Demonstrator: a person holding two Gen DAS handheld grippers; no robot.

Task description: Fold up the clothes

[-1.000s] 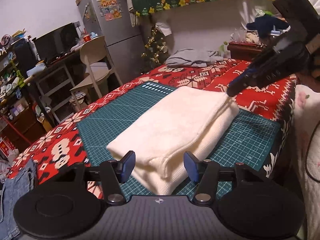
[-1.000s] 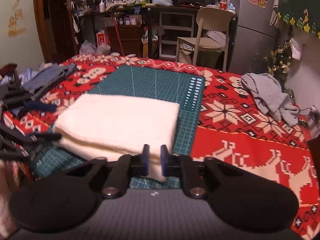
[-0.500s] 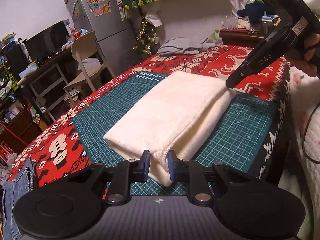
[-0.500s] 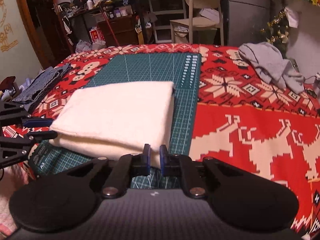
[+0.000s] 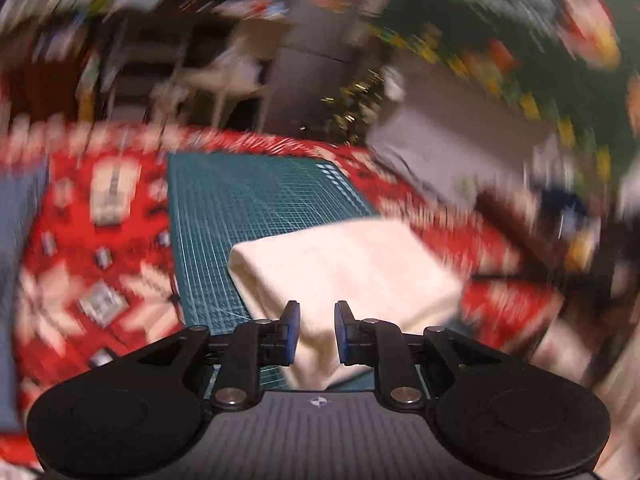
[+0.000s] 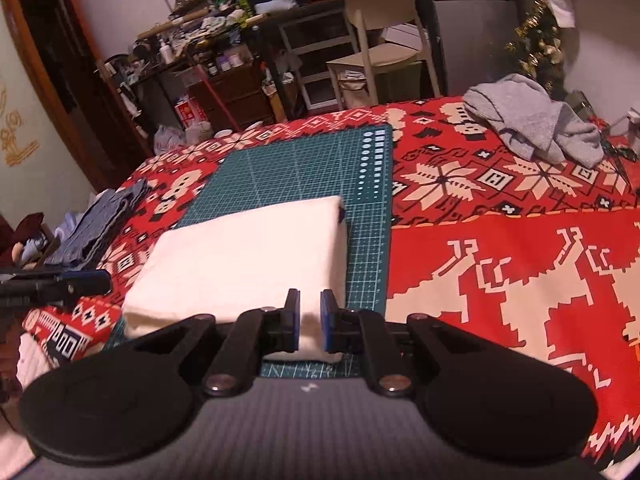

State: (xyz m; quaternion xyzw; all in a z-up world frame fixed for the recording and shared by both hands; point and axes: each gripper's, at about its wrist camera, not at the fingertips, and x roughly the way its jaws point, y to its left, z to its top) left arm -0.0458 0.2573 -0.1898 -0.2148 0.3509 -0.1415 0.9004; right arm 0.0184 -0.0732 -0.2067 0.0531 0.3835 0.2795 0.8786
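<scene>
A folded cream garment (image 6: 248,256) lies on the green cutting mat (image 6: 304,168). My right gripper (image 6: 310,320) is shut on its near edge, close to the right corner, and cream cloth fills the narrow gap between the pads. The left wrist view is blurred by motion. There my left gripper (image 5: 316,332) is shut on the near corner of the garment (image 5: 352,264), which runs down between its pads. In the right wrist view one of the left gripper's fingers (image 6: 92,280) shows by the garment's left edge.
The mat (image 5: 248,200) lies on a bed with a red patterned blanket (image 6: 500,260). A crumpled grey garment (image 6: 532,124) sits at the far right and folded jeans (image 6: 96,228) at the left edge. Behind the bed stand a chair (image 6: 384,32) and a cluttered desk.
My left gripper went from open around the garment's corner to shut on it, then rolled and swung sideways. My right gripper stayed shut on the near edge and shifted slightly.
</scene>
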